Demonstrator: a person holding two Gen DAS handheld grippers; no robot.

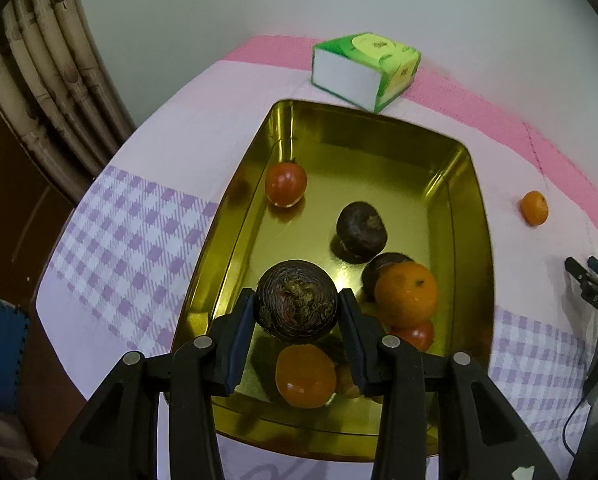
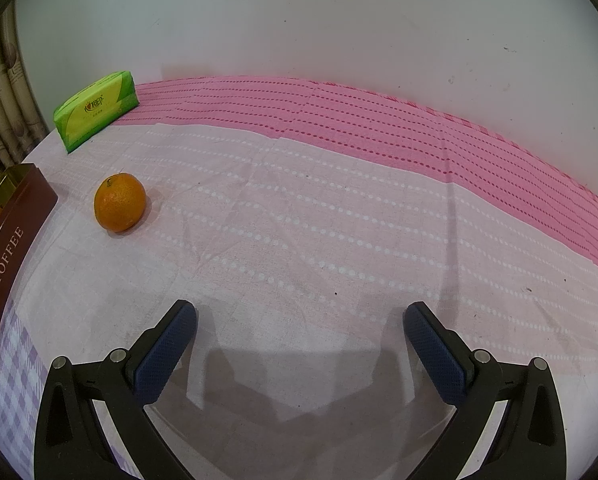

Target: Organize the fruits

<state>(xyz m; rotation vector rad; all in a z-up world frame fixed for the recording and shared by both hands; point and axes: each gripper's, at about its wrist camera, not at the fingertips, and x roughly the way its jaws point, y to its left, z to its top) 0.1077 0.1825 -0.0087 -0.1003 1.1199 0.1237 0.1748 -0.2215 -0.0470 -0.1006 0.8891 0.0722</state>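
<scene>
Now the left gripper point(image 1: 297, 306) is clamped on a dark ridged fruit point(image 1: 297, 305), held over the near end of the gold tin point(image 1: 235, 216) w/ other fruits inside. Right gripper point(image 2: 300, 322) has fingers wide apart, nothing btwn, low over the tablecloth point(image 2: 299, 220). Loose orange point(image 2: 119, 202) sits by the tin's far-right corner; green tissue pack point(image 2: 97, 110) at the cloth's far edge.

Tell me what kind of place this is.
Probably a home, at a table. A pink and checked tablecloth covers it, a tissue pack sits by a plain wall, and a toffee tin holds fruit.
</scene>
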